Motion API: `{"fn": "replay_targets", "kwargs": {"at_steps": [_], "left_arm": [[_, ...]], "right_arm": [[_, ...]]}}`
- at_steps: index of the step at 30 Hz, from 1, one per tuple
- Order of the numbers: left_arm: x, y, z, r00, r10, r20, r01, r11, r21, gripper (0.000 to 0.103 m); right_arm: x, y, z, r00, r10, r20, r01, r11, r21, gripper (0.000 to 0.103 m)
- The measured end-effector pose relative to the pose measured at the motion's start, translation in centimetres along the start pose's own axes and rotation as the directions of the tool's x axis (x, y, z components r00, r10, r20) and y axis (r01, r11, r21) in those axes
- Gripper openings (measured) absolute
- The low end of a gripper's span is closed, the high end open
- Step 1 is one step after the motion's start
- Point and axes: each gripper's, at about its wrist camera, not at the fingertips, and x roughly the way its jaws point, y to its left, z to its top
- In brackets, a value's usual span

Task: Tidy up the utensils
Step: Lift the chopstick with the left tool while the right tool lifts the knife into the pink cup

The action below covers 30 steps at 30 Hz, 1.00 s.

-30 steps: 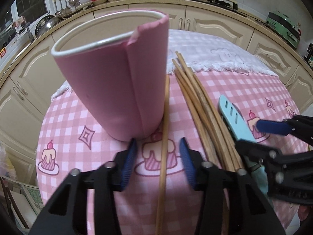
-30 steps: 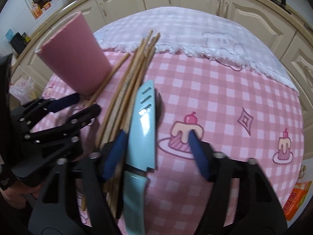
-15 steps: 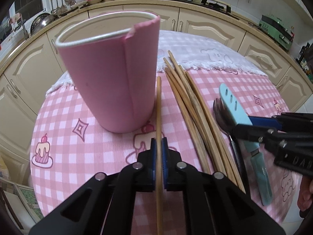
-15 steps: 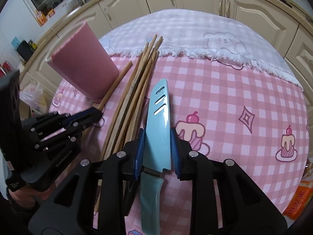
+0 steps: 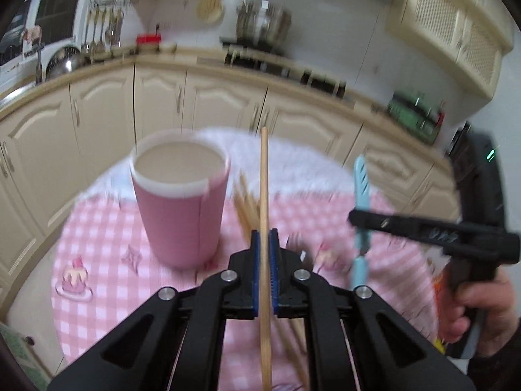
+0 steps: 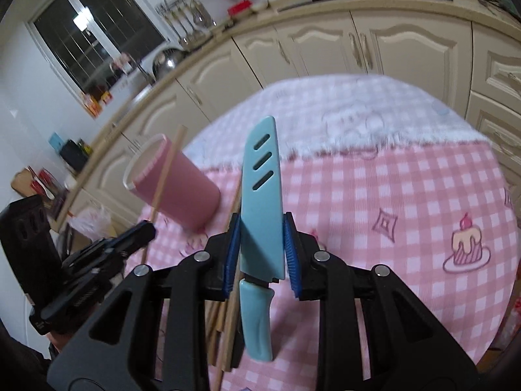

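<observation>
Lifting utensils toward pink cup (image 5: 180, 195) near table's (image 6: 423, 195) back edge | left gripper (image 5: 264, 244) pinches one chopstick (image 5: 263, 195) | right gripper (image 6: 260, 247) clamps sheathed knife (image 6: 262, 195), tip-up for dropping in

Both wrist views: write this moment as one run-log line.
left gripper: shut on chopstick | right gripper: shut on knife | cup: upright

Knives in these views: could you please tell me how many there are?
1: the blue knife is clamped in the right tool, lifted above the table. Others may hide under the chopsticks.
</observation>
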Motion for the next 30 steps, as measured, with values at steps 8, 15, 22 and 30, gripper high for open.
{"fn": "replay_targets", "kwargs": {"at_steps": [8, 15, 22, 30], "left_arm": [[-5.4, 1.3, 6.3, 0.959, 0.001, 0.283, 0.01, 0.999, -0.036, 0.005], [-4.8, 3.4, 10.8, 0.926, 0.026, 0.377, -0.002, 0.998, -0.063, 0.005], [-3.6, 4.0, 11.9, 0.915, 0.043, 0.401, -0.007, 0.996, -0.091, 0.005], [-2.5, 4.1, 12.3, 0.879, 0.054, 0.474, -0.016, 0.996, -0.083, 0.005]], "right_arm": [[-1.2, 3.5, 3.9, 0.993, 0.065, 0.096, -0.057, 0.995, -0.078, 0.016], [-1.5, 7.0, 7.1, 0.986, 0.09, 0.144, -0.065, 0.984, -0.167, 0.009], [-1.2, 7.4, 7.5, 0.988, 0.08, 0.133, -0.056, 0.983, -0.176, 0.008], [-5.0, 10.0, 10.0, 0.965, 0.16, 0.208, -0.112, 0.968, -0.224, 0.008]]}}
